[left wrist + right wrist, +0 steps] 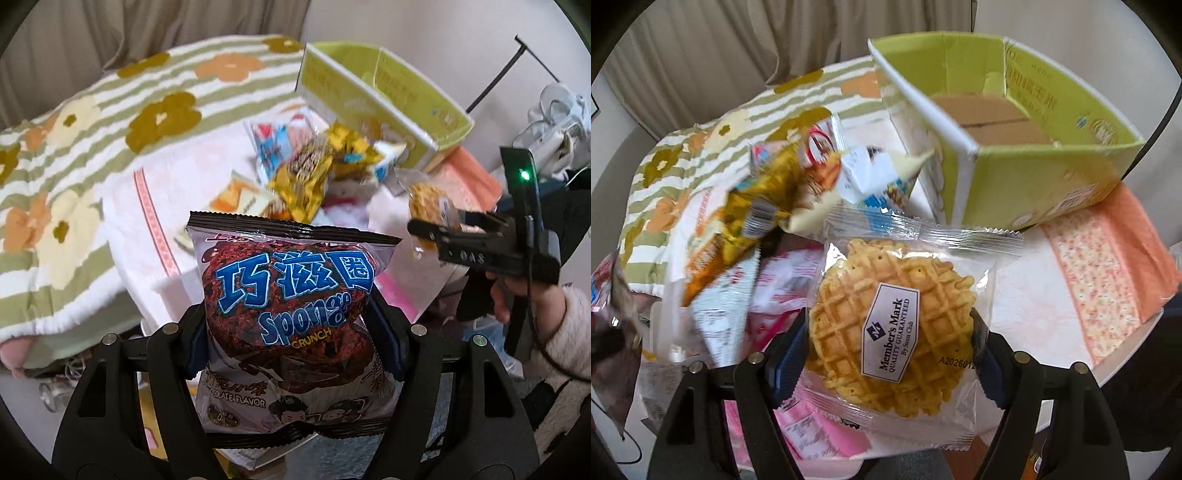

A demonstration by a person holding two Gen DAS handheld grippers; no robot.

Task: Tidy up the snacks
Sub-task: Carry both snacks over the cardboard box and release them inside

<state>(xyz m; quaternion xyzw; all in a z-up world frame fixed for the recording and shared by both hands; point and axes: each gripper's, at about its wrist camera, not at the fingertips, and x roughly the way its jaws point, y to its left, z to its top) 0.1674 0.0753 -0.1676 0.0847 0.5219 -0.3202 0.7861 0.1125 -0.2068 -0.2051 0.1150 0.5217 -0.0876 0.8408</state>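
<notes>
My left gripper is shut on a chocolate Sponge Crunch packet, its pads pressing the packet's sides, lifted above the bed. My right gripper is shut on a clear-wrapped waffle biscuit packet, also held up. In the left wrist view the right gripper shows at the right with the waffle packet in it. A pile of mixed snack packets lies on a pale cloth. Behind it stands an open green cardboard box, its brown floor bare.
A green-striped floral blanket covers the left side. A pink and orange towel lies under the box at the right. A hand in a fluffy white sleeve grips the right gripper's handle. Curtains hang behind.
</notes>
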